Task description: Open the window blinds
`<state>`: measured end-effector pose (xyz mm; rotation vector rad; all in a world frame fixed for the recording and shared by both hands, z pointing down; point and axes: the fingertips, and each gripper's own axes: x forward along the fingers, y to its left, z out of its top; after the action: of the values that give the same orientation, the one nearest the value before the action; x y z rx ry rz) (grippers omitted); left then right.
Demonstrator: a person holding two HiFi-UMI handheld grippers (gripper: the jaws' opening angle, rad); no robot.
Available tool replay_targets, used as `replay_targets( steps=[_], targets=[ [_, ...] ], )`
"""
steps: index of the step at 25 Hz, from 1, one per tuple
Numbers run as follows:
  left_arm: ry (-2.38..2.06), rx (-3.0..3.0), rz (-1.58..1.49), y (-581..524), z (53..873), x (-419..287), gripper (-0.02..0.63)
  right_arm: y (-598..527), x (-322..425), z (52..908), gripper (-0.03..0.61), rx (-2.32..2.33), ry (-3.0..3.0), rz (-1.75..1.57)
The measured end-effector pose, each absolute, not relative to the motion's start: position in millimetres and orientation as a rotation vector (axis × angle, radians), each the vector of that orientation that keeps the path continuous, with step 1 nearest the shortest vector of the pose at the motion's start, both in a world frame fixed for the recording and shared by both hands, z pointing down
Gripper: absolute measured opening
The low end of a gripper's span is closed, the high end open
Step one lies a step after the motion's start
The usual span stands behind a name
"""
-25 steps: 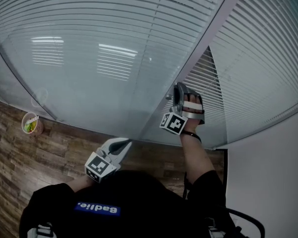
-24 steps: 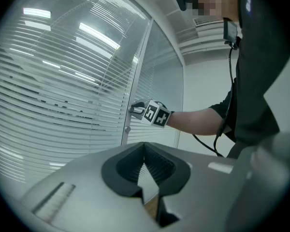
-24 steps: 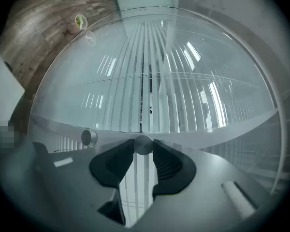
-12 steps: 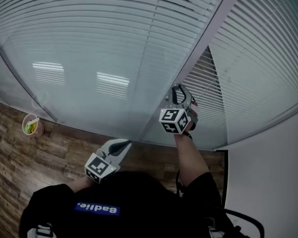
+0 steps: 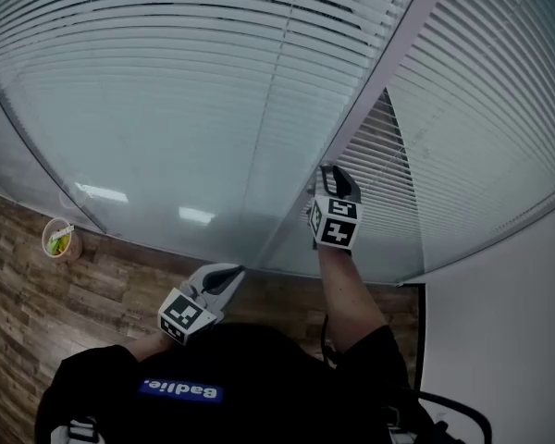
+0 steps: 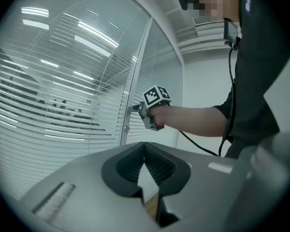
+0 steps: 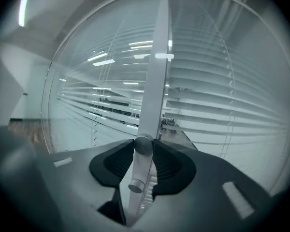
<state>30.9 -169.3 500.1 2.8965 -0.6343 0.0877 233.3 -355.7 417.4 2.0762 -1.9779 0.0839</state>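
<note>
Now the right gripper (image 5: 328,174) is up at the grey post (image 5: 375,81) that stands between two panes of the window. Its two jaws are closed on a small round metal knob (image 7: 143,144) that sticks out from the post. In the right gripper view the knob sits right between the dark pads (image 7: 171,166), and both pads touch it. The black and white marker cube (image 5: 336,222) on this gripper faces up at the head camera.

The blinds (image 5: 166,81) are behind the glass on both sides of the post. They are made of many thin white slats. Just to the right of the post, close to the knob, the slats show dark gaps between them. To the left of the post the slats look pale and closer together.

The left gripper (image 5: 229,273) is lower down and to the left of the post, near the person's body. It does not touch the post or the glass. Its jaws are almost together, and nothing is held between them.

Far to the left of the post, a small cup (image 5: 59,237) stands on the brown wooden floor (image 5: 37,322), close to the bottom of the glass. What is in the cup is too small to tell.
</note>
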Motion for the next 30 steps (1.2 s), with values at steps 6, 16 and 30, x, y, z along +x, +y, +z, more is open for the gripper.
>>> replay_targets(
  steps=[6, 16, 30],
  targets=[
    [-0.623, 2.904, 0.089, -170.6, 500.0, 32.2, 0.0, -356.7, 235.6, 417.3, 0.126, 2.139, -2.067, 0.273],
    [-0.616, 2.889, 0.094, -168.1, 504.2, 33.3, 0.0, -356.8, 231.0, 418.8, 0.171, 2.014, -1.991, 0.114],
    [-0.613, 2.86, 0.095, -163.8, 506.4, 34.0, 0.0, -355.3, 214.6, 416.3, 0.183, 1.409, -1.213, -0.871]
  ],
)
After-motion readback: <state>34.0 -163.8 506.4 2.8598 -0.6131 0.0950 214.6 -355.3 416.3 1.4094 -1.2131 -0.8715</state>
